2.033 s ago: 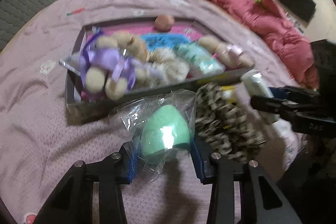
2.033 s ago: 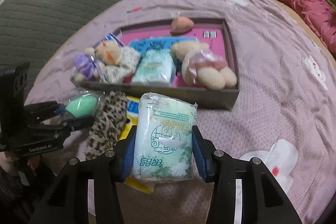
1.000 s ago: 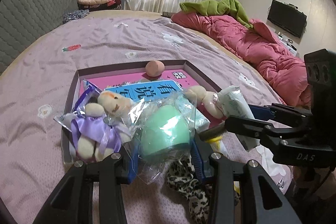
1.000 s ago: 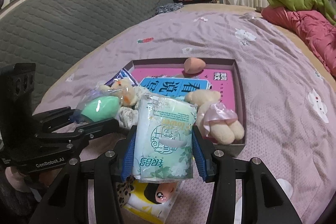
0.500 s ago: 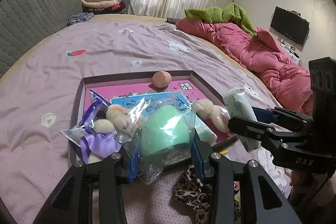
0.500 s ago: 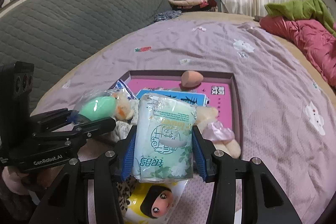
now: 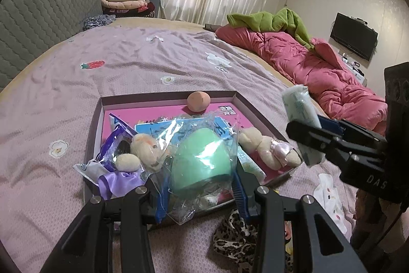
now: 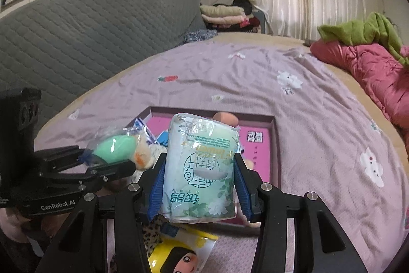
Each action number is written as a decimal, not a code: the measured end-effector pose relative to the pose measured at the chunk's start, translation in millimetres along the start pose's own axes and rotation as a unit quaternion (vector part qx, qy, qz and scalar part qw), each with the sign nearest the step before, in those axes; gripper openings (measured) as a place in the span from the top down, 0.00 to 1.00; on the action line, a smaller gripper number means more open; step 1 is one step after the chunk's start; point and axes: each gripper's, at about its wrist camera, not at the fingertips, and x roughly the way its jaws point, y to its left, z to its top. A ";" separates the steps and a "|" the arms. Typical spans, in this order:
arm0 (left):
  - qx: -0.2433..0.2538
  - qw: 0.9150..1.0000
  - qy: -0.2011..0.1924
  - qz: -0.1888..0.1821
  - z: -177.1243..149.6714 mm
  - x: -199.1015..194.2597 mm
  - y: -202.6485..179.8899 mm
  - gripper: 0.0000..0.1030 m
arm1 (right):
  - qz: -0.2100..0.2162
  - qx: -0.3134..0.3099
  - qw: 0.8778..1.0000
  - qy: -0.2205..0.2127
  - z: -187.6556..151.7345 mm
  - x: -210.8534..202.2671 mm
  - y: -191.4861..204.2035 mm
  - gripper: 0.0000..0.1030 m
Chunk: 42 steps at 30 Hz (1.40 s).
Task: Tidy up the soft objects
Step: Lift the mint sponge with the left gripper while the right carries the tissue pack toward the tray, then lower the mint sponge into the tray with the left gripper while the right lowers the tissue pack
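Observation:
My left gripper (image 7: 200, 192) is shut on a green sponge in a clear plastic bag (image 7: 200, 160), held above the near side of a shallow box (image 7: 163, 96) on the bed. My right gripper (image 8: 199, 188) is shut on a pale green tissue pack (image 8: 202, 168), also lifted over the box (image 8: 274, 145). The right gripper and its tissue pack (image 7: 301, 119) show at the right of the left wrist view. Inside the box lie a peach sponge (image 7: 198, 101), a plush bear in a purple dress (image 7: 127, 163), a plush bear in pink (image 7: 268, 147) and a blue packet (image 7: 217, 124).
A leopard-print cloth (image 7: 235, 239) and a yellow packet with a cartoon face (image 8: 179, 255) lie on the purple bedsheet in front of the box. A red quilt (image 7: 306, 63) with a green blanket (image 7: 271, 19) lies at the right. A grey padded headboard (image 8: 76, 42) stands at the left.
Both grippers have risen with their loads and tilted up, so more of the room shows. The box now sits lower in both views. The grips have not changed.

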 end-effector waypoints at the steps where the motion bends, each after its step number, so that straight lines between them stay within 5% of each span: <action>1: -0.001 1.000 -0.001 0.000 0.6 0.0 0.8 0.59 | 0.000 0.001 1.000 -0.002 0.7 -0.4 -0.6 0.51; 21: -0.007 1.000 0.010 -0.004 3.6 20.4 1.5 0.59 | -0.002 -0.004 1.000 -0.006 14.6 16.3 -8.2 0.51; 42: 0.020 0.998 0.064 -0.009 -5.4 48.9 -9.8 0.58 | -0.010 -0.025 0.998 0.064 4.4 53.2 -5.9 0.51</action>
